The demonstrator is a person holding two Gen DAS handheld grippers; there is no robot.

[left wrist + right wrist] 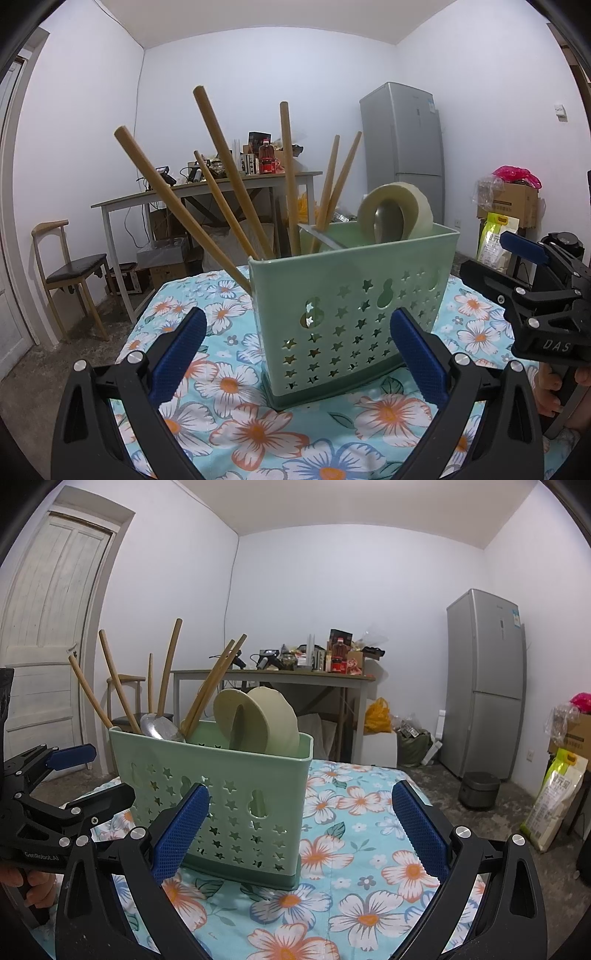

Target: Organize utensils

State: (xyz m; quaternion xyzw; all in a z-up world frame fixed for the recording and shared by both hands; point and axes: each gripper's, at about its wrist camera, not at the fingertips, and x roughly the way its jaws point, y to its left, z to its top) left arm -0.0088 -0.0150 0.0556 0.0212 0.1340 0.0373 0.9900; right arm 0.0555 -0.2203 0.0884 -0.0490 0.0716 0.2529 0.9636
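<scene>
Blue-padded left gripper (295,350) jaws spread wide, nothing between them; right gripper (299,830) the same. Green caddy (354,302) stands on the flowered desk cloth (255,428), just beyond both jaws, untouched. Wooden handles (225,173) lean out of it, their lower ends hidden; a metal spoon bowl (388,221) is half masked by cream ladles (255,723)

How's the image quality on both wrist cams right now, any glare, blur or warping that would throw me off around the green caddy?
Left wrist view: sharp, evenly lit, no glare; fisheye bends the walls and corners go black, but the green caddy reads clearly between the open left gripper. Right wrist view: equally sharp, soft shadow under the caddy on the floral cloth; door frame curves at the edge; the right gripper is open too.
</scene>
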